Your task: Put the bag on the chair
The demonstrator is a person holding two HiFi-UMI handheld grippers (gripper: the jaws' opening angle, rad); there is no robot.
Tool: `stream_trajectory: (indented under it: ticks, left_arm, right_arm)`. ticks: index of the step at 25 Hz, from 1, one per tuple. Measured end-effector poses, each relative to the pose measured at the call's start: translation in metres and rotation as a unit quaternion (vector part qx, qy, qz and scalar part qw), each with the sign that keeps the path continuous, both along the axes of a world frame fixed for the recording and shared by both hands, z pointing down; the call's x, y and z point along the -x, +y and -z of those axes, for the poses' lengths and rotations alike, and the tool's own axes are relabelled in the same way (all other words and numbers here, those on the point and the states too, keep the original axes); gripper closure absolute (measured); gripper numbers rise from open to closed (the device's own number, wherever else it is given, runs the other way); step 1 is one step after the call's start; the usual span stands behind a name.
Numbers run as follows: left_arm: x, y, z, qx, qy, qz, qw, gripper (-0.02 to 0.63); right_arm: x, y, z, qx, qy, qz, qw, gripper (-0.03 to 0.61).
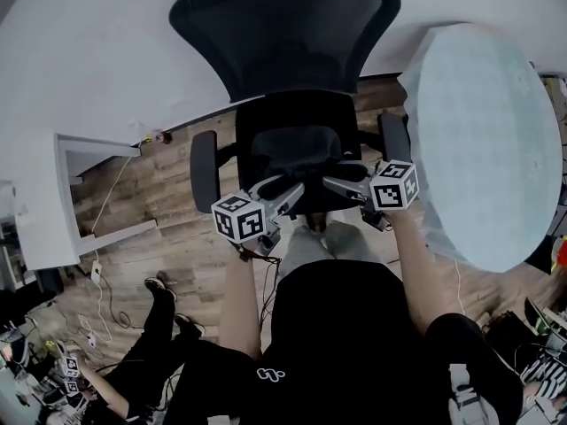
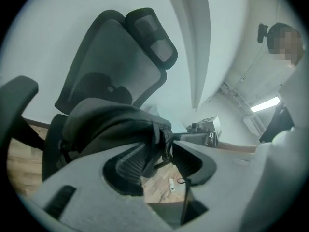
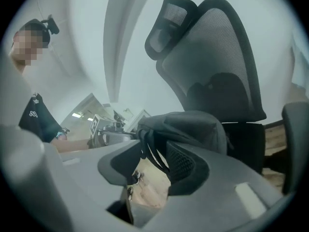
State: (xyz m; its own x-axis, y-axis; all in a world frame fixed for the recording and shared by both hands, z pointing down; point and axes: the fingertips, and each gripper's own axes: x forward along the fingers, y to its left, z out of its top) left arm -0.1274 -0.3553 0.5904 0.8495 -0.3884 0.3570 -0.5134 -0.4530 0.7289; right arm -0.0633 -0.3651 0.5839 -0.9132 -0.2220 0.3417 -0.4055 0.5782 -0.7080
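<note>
A black bag [image 1: 297, 149] lies on the seat of the black mesh office chair [image 1: 283, 34]. My left gripper [image 1: 288, 187] and right gripper [image 1: 335, 182] are both at the bag's near edge, pointing inward toward each other. In the left gripper view the bag [image 2: 111, 122] bulges in front of the chair back [image 2: 113, 57]; its zipped edge and a strap hang between the wide jaws of the left gripper [image 2: 159, 158], unpinched. In the right gripper view, dark straps of the bag [image 3: 186, 124] dangle loosely between the spread jaws of the right gripper [image 3: 149, 161].
The chair's armrests [image 1: 205, 171] [image 1: 395, 137] flank the seat. A large pale round table top [image 1: 492, 140] stands close on the right. A white shelf unit [image 1: 40, 202] is at left, with cables [image 1: 102, 282] on the wooden floor and someone's leg and shoe [image 1: 159, 290].
</note>
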Motion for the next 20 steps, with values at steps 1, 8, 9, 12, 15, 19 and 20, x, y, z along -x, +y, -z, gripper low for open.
stream_trajectory:
  ticks: [1,8,9,12,15,19,20]
  left_arm:
    - [0.010,0.000,0.000,-0.003,-0.021,0.015,0.9997,0.433]
    - [0.046,-0.033,0.048,-0.088,-0.054,0.143,0.9843,0.500]
    - [0.045,-0.040,0.058,-0.104,-0.054,0.153,0.9813,0.530]
    - [0.037,-0.064,0.092,-0.149,-0.046,0.175,0.9721,0.618]
    - [0.025,-0.092,0.132,-0.193,-0.039,0.184,0.9629,0.618]
    - [0.016,-0.123,0.189,-0.260,-0.066,0.221,0.9375,0.617]
    - [0.015,-0.126,0.201,-0.275,-0.070,0.232,0.9306,0.617]
  right_arm:
    - [-0.007,-0.001,0.002,-0.004,0.006,-0.005,1.000,0.400]
    - [-0.023,-0.029,0.049,-0.092,-0.006,-0.059,0.994,0.474]
    - [-0.021,-0.035,0.058,-0.108,-0.010,-0.065,0.992,0.492]
    - [-0.013,-0.058,0.088,-0.152,-0.019,-0.088,0.984,0.534]
    - [-0.006,-0.088,0.129,-0.189,-0.042,-0.121,0.974,0.573]
    - [-0.008,-0.121,0.194,-0.248,-0.073,-0.168,0.951,0.572]
    - [-0.012,-0.126,0.206,-0.263,-0.066,-0.185,0.944,0.574]
